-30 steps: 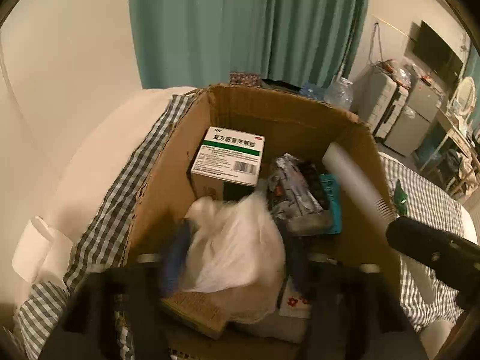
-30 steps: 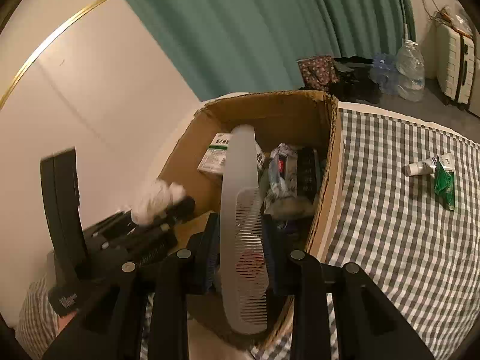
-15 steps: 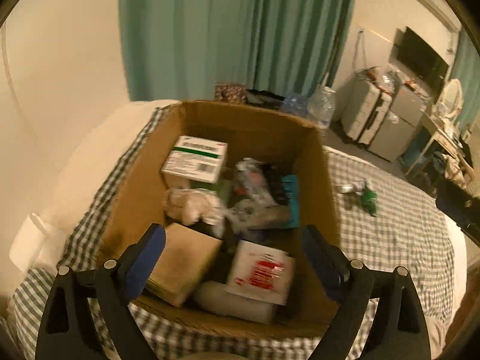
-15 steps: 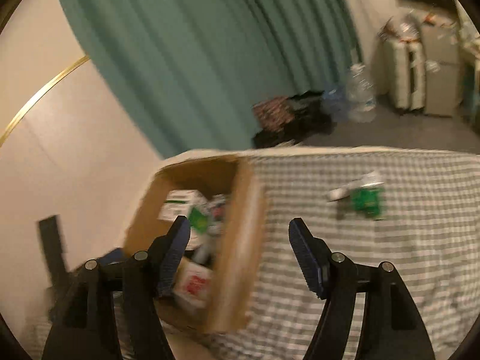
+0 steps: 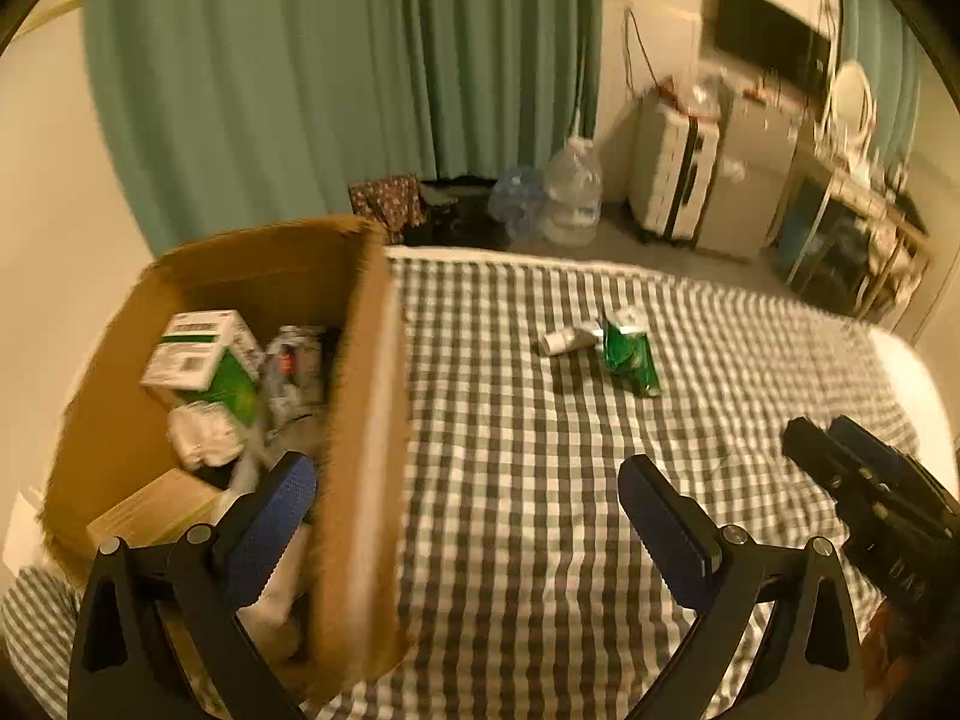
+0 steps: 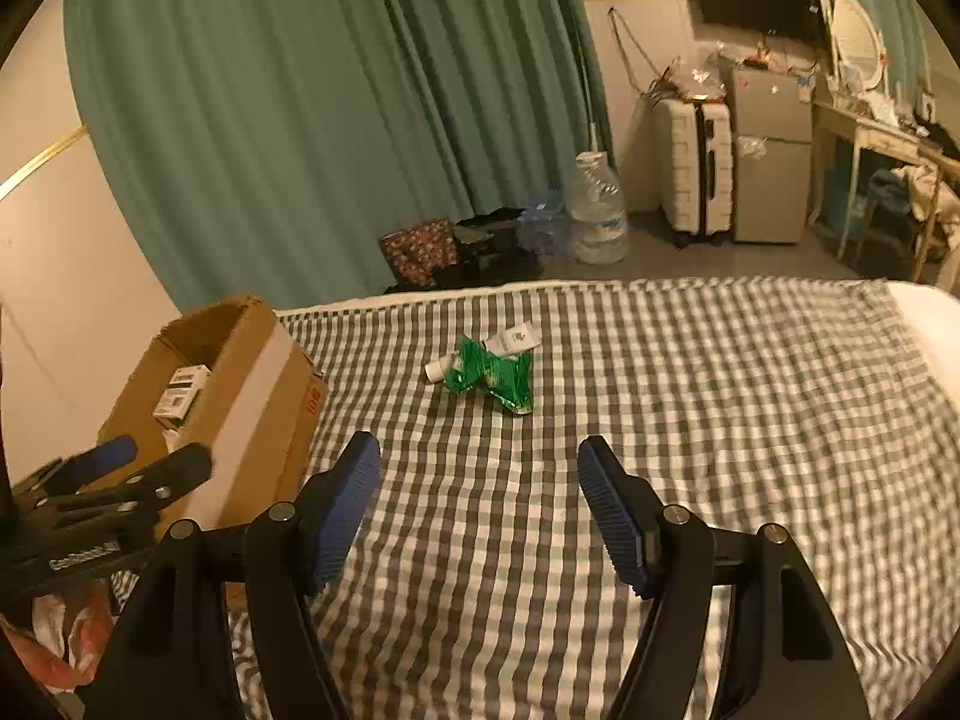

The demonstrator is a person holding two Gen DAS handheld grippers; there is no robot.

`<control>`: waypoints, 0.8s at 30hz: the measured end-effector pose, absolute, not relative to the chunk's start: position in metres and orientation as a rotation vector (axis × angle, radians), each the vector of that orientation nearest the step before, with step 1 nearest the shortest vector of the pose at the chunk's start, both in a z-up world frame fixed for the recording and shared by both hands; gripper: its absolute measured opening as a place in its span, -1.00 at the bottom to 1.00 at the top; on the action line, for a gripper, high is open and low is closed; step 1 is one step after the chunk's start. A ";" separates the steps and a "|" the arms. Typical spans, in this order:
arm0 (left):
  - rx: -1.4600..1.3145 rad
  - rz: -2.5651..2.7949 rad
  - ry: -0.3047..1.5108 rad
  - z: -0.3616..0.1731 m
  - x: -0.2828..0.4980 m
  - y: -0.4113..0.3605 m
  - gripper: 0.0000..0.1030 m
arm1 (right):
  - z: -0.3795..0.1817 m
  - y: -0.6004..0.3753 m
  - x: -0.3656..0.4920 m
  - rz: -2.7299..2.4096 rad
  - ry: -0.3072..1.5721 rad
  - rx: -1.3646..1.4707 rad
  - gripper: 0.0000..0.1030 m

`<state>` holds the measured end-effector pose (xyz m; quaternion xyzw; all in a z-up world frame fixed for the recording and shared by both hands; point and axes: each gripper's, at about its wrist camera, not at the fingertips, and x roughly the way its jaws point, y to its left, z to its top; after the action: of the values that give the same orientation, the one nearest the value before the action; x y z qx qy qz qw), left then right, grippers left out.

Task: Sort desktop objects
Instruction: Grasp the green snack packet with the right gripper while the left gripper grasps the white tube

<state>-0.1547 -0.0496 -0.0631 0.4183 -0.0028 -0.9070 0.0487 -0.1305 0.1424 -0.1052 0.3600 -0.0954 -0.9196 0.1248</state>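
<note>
An open cardboard box (image 5: pixel 360 420) stands at the left on the checked cloth (image 5: pixel 528 480). It holds a white-and-green medicine box (image 5: pixel 192 348), a crumpled white bag (image 5: pixel 204 435), a silver packet (image 5: pixel 294 360) and a brown carton (image 5: pixel 150 510). A green packet (image 5: pixel 630 354) and a white tube (image 5: pixel 567 339) lie together mid-cloth. My left gripper (image 5: pixel 465 471) straddles the box's right wall from above, jaws opening, holding nothing. My right gripper (image 6: pixel 478 450) hovers open and empty short of the green packet (image 6: pixel 492 369) and tube (image 6: pixel 513 341), with the box (image 6: pixel 252 396) to its left.
Beyond the cloth's far edge lie the floor, a green curtain (image 6: pixel 360 120), water jugs (image 6: pixel 597 216), a patterned bag (image 6: pixel 420 249), a white suitcase (image 6: pixel 696 168) and a small fridge (image 6: pixel 768 162). A red-and-white plastic bag (image 6: pixel 54 630) sits at the lower left.
The left gripper let go of the white bag and the right one the white comb, both into the box. Both then swung right over the checked cloth with jaws wider.
</note>
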 end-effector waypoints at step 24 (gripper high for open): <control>1.341 -2.678 -0.344 -0.182 -0.309 -0.005 1.00 | -0.221 0.133 -0.330 -2.451 -0.377 1.363 -0.28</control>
<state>-0.3090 -0.0046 -0.1823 0.4438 -0.1140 -0.8866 0.0633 -0.3295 0.1333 -0.2206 0.4759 -0.1315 -0.8556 0.1555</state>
